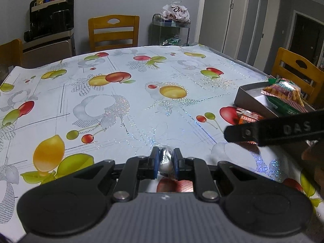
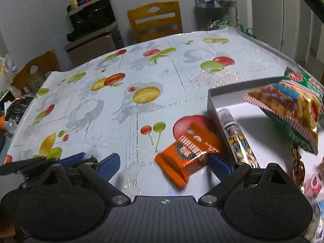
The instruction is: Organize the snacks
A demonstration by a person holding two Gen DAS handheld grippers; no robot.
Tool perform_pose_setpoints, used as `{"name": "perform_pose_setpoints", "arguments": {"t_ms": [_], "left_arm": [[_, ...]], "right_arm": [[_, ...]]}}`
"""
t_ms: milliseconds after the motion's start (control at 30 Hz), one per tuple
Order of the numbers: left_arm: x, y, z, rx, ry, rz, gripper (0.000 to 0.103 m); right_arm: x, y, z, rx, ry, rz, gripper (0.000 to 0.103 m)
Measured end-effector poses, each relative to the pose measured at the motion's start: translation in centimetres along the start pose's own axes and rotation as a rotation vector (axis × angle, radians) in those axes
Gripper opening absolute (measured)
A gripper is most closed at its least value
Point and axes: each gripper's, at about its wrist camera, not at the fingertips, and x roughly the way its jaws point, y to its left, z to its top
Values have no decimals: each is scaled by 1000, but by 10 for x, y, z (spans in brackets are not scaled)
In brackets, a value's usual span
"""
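My left gripper [image 1: 166, 158] is shut on a small silver-wrapped snack [image 1: 167, 161] just above the fruit-print tablecloth. My right gripper [image 2: 165, 165] is open, its blue pads on either side of an orange snack packet [image 2: 189, 150] lying on the cloth beside the grey box [image 2: 212, 101]. The box holds a green and yellow chip bag [image 2: 293, 109], a striped tube snack [image 2: 238, 135] and small wrapped candies [image 2: 298, 168]. In the left wrist view the box [image 1: 251, 99] and chip bag [image 1: 283, 95] sit at the right, with the orange packet [image 1: 248, 117] partly hidden behind my right gripper's finger [image 1: 273, 130].
Wooden chairs [image 1: 113, 32] stand around the table. A black appliance on a cabinet [image 1: 50, 20] and a wire rack with a plastic bag [image 1: 174, 14] stand by the far wall. Clutter lies off the table's left edge [image 2: 12, 109].
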Motion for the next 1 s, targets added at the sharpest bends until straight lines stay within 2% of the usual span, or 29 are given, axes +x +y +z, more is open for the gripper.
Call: {"name": "perform_pose_setpoints", "arguments": {"t_ms": [100, 267, 367, 467, 533, 567, 633, 1000], "left_arm": [[0, 0, 0, -3, 0, -2, 11], [1, 0, 0, -5, 0, -4, 11], [1, 1, 0, -6, 0, -5, 11], [1, 1, 0, -5, 1, -4, 11], [1, 0, 0, -2, 1, -2, 11], [2, 0, 0, -2, 0, -2, 11], [2, 0, 0, -4, 1, -4, 11], [1, 2, -1, 9, 3, -29, 11]], "right_arm": [[4, 4, 1, -26, -9, -9, 95], [8, 11, 4, -69, -31, 47, 95], [8, 16, 3, -116, -55, 12, 94], [13, 16, 0, -150, -33, -21, 77], [16, 16, -2, -171, -29, -53, 62], [16, 17, -3, -187, -36, -71, 58], [15, 18, -5, -217, -45, -90, 38], [-11, 11, -27, -255, -17, -47, 38]]}}
